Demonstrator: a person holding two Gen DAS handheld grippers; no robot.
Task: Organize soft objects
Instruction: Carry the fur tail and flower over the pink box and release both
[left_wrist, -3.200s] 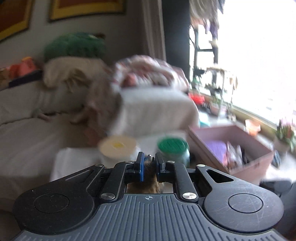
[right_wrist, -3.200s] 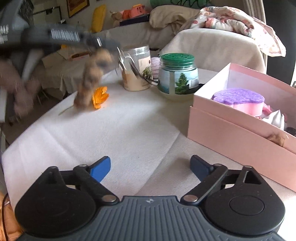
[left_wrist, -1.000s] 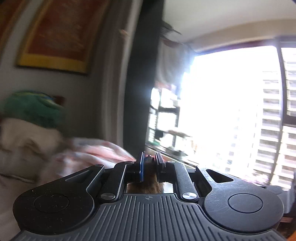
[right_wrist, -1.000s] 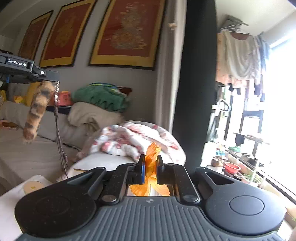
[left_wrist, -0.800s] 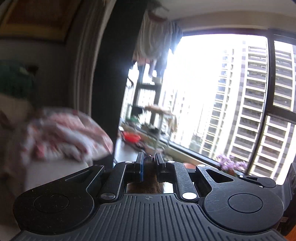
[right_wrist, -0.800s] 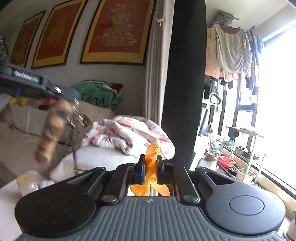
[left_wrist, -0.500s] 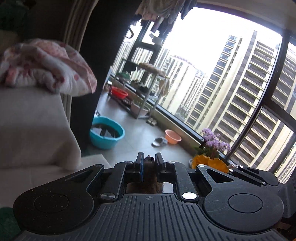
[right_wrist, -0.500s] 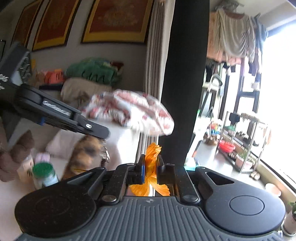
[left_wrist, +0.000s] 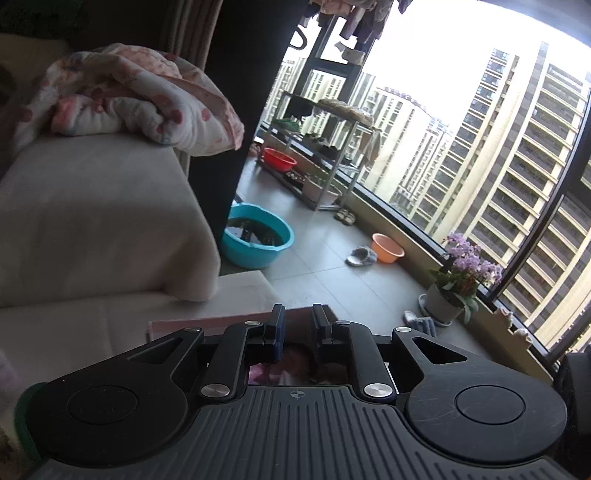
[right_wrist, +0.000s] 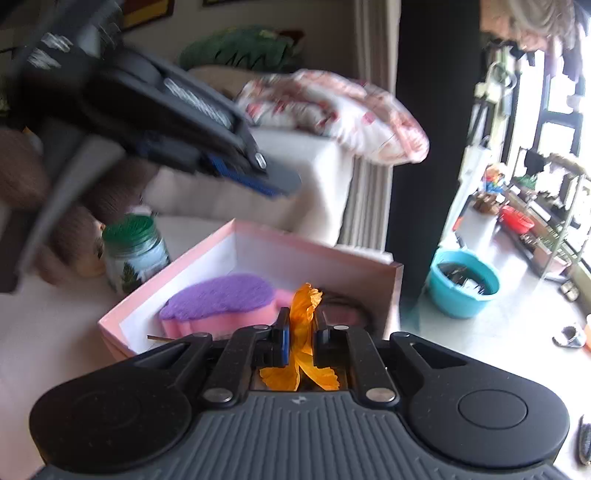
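A lived-in flat, high up: a sofa (left_wrist: 92, 206) piled with a floral quilt (left_wrist: 140, 99). Wash basins (left_wrist: 256, 240) dot the tiled balcony, laundry (right_wrist: 532, 22) hangs overhead, tower blocks (left_wrist: 517, 155) fill the window.

Most of the pink box (left_wrist: 207, 320) is hidden behind the left gripper (left_wrist: 297, 325); what lies below its fingers is blurred beyond telling. Left of the box, the green-lidded jar (right_wrist: 133, 249) is smeared by motion.

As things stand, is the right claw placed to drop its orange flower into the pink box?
Probably yes. The right claw, shut on the orange fabric flower, sits just before the open pink cardboard box; nothing blocks it, though the purple-topped pink sponge fills the left side.
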